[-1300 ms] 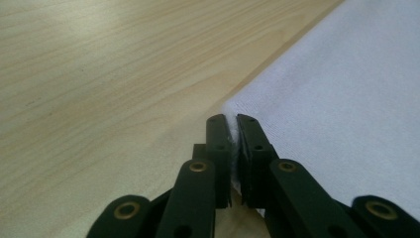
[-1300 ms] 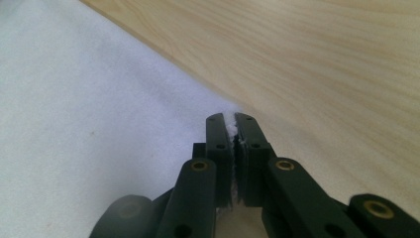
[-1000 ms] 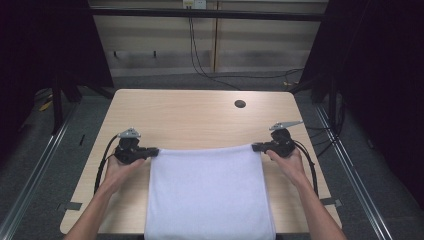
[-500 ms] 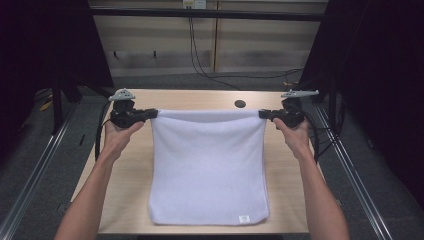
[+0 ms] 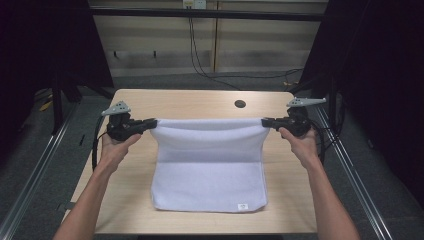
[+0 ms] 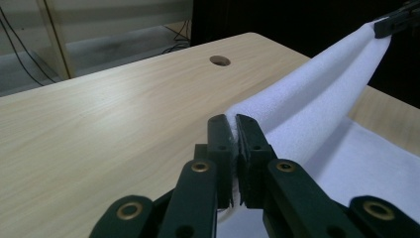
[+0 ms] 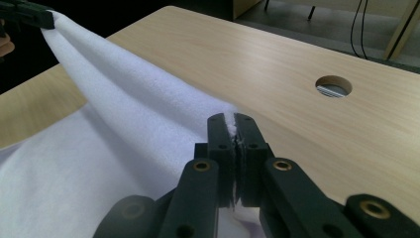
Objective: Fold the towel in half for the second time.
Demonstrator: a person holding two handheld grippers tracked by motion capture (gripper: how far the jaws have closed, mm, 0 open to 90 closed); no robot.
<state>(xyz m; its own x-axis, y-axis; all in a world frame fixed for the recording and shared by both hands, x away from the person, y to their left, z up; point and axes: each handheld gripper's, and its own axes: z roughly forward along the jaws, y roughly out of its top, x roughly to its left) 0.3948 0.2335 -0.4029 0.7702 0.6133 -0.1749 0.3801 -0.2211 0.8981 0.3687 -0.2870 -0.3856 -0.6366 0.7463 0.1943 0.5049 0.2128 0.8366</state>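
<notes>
A white towel (image 5: pixel 209 175) lies on the wooden table (image 5: pixel 190 102), its far edge lifted and stretched between my two grippers. My left gripper (image 5: pixel 149 123) is shut on the towel's far left corner (image 6: pixel 236 110). My right gripper (image 5: pixel 265 121) is shut on the far right corner (image 7: pixel 229 118). The raised edge sags a little and curls back over the flat part. The near edge with a small label (image 5: pixel 242 205) rests on the table. In the left gripper view my left gripper (image 6: pixel 233 121) pinches the cloth; in the right gripper view my right gripper (image 7: pixel 231 120) does the same.
A round cable hole (image 5: pixel 240 104) sits in the table behind the towel. Bare wood lies beyond the towel and at both sides. Metal rails (image 5: pixel 35 175) run along the floor at both sides. Cables (image 5: pixel 200 60) hang at the back wall.
Both grippers came back toward me and lower with the far edge, folding the towel over itself. The near edge slid farther onto the table.
</notes>
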